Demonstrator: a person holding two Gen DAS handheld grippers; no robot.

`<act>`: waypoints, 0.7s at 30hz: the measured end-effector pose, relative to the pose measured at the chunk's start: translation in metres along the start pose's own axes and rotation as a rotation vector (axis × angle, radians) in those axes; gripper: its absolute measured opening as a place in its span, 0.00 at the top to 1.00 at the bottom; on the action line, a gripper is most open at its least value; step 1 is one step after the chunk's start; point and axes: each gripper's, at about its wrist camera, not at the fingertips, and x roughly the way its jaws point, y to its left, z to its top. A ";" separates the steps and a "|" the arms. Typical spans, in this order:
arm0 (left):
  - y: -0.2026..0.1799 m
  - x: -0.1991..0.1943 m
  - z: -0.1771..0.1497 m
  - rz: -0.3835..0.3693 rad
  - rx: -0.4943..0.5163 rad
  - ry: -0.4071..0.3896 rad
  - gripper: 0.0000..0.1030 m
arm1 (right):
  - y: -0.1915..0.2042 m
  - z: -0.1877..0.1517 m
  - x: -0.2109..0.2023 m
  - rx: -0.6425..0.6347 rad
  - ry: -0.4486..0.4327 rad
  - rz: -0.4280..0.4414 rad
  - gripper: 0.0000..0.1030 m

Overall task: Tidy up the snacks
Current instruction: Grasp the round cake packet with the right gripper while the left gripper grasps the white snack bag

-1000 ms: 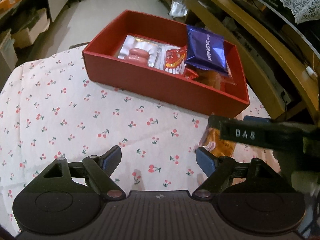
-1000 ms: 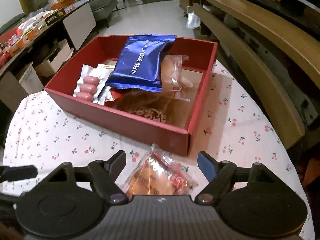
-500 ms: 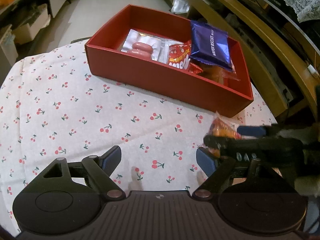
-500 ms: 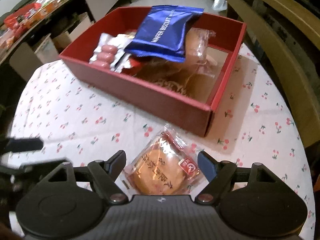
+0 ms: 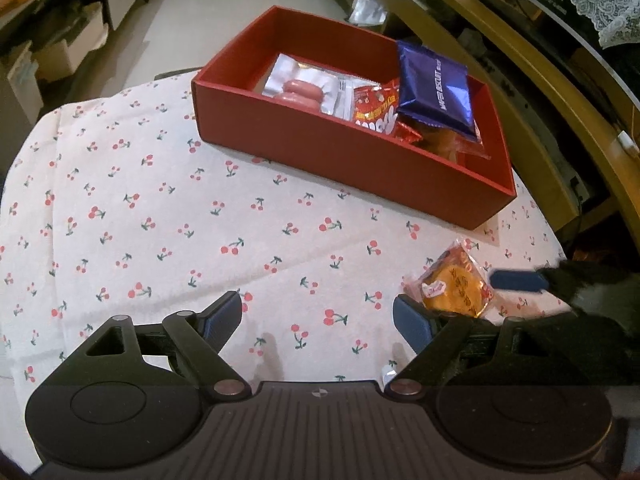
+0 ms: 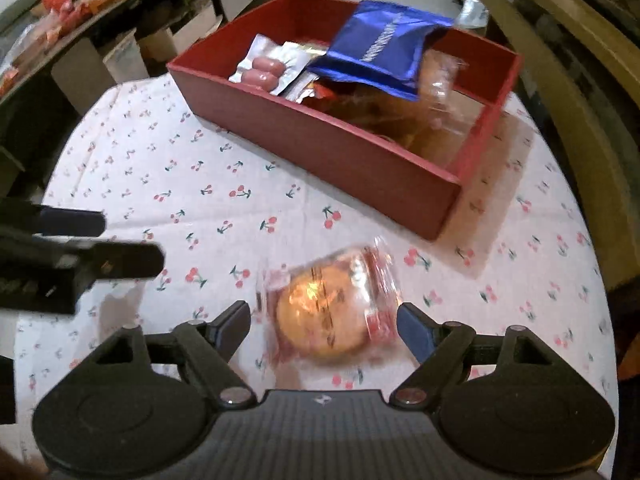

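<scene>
Step in hand: pickup of the last loose snack. 1 wrapped round pastry (image 6: 330, 312) lies flat on the cherry-print surface (image 5: 160, 208), just short of the near corner of the red box (image 6: 360, 160), not touching it.

Right gripper (image 6: 324, 324) pointed steeply down over the pastry, fingers (image 6: 412, 330) spread wide, 1 on each side of the wrapper, not pressing it. Nothing held. View is blurred.

Left gripper (image 5: 318, 314) hangs over bare cloth beside it, fingers wide apart, empty.

Box already holds a blue wafer packet (image 5: 434, 90), a sausage pack (image 5: 304, 90), a red packet (image 5: 376, 108) and a clear-wrapped item under the blue one.

Next move, my judgement: lower, close on the wrapper's sides, lift clear of the box wall, set down in the open right end of the box.

Room: surface edge curves away close on the right; wooden bench (image 6: 568, 92) beyond it. Left gripper sits near on the other side; little sideways slack.
</scene>
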 end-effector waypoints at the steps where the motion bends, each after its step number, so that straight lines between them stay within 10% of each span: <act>1: 0.000 0.000 -0.002 0.000 -0.002 0.002 0.15 | 0.002 0.003 0.006 -0.009 0.010 -0.011 0.11; 21: -0.032 0.020 -0.070 -0.002 -0.122 0.113 0.12 | -0.013 -0.019 -0.012 0.010 -0.061 -0.076 0.28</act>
